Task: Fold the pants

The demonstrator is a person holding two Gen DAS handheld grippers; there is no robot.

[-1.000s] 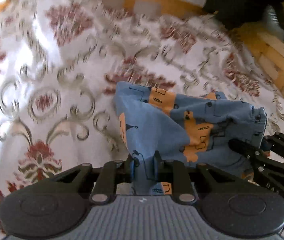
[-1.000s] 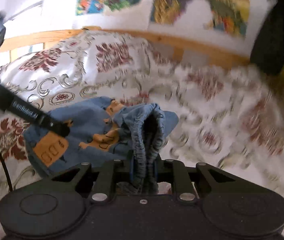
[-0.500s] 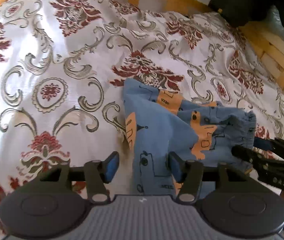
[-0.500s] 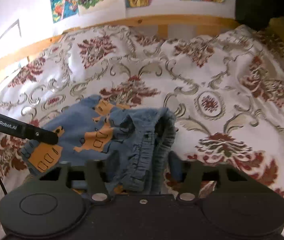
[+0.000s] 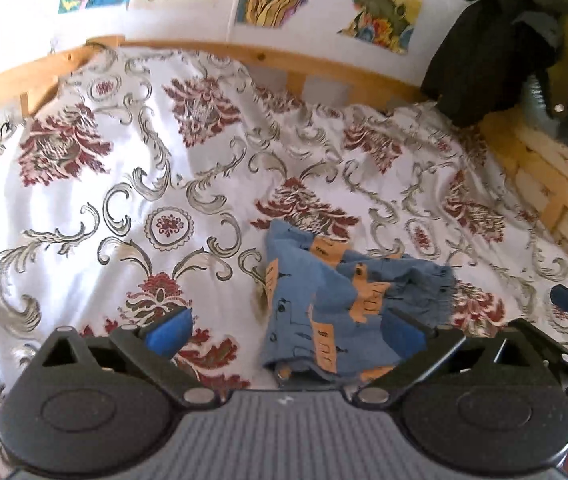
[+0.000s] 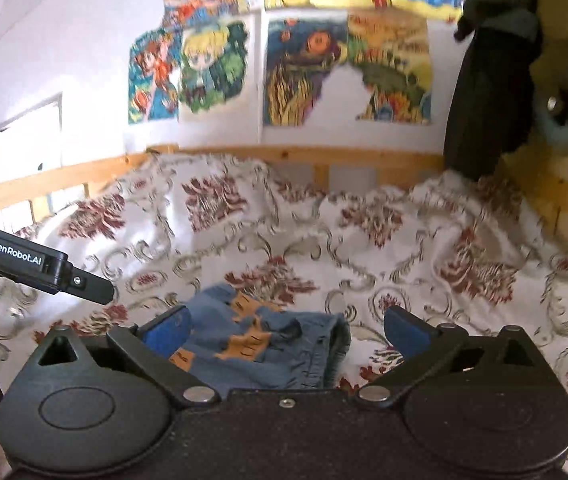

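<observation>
The near edge of the blue, orange-patched fabric pants (image 6: 252, 348) is hidden behind the black hand-held gripper body, and the colourful wall posters (image 6: 348, 76) are blurred, cut off at the top.

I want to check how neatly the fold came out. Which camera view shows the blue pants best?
The left wrist view: the pants lie mostly unobstructed on the bedspread, showing the folded layers and the orange patches. In the right wrist view, the pants sit lower, partly hidden behind the gripper body.
</observation>
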